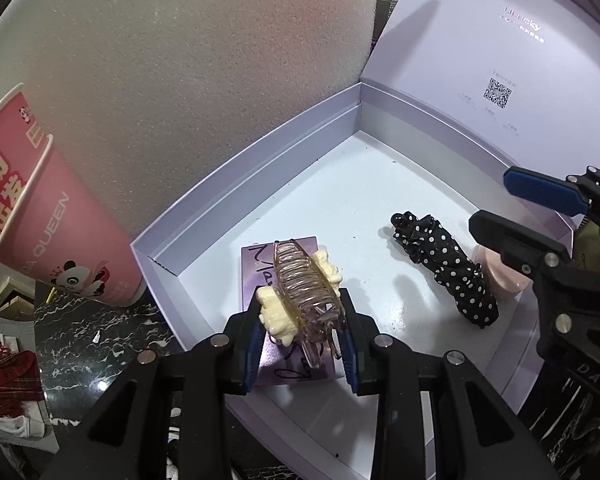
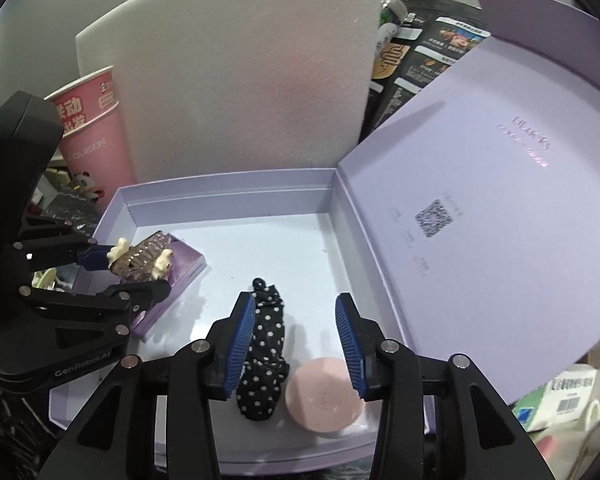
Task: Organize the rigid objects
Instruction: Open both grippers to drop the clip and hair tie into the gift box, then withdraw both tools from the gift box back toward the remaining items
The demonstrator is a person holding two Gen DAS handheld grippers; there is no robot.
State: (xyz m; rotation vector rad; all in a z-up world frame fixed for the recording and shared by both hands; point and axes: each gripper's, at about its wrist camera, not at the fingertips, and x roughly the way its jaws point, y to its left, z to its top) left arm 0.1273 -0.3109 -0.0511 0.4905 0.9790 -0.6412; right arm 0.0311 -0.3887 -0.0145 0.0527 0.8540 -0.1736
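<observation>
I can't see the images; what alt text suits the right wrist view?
The open right gripper hovers over a polka-dot scrunchie and pink round case inside a lilac box, while the left gripper holds a hair claw clip.

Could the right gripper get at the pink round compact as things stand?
Probably yes. The right gripper is empty with jaws apart, and the pink compact lies uncovered just below it in the lilac box. The polka-dot scrunchie lies close alongside and might get nudged.
</observation>
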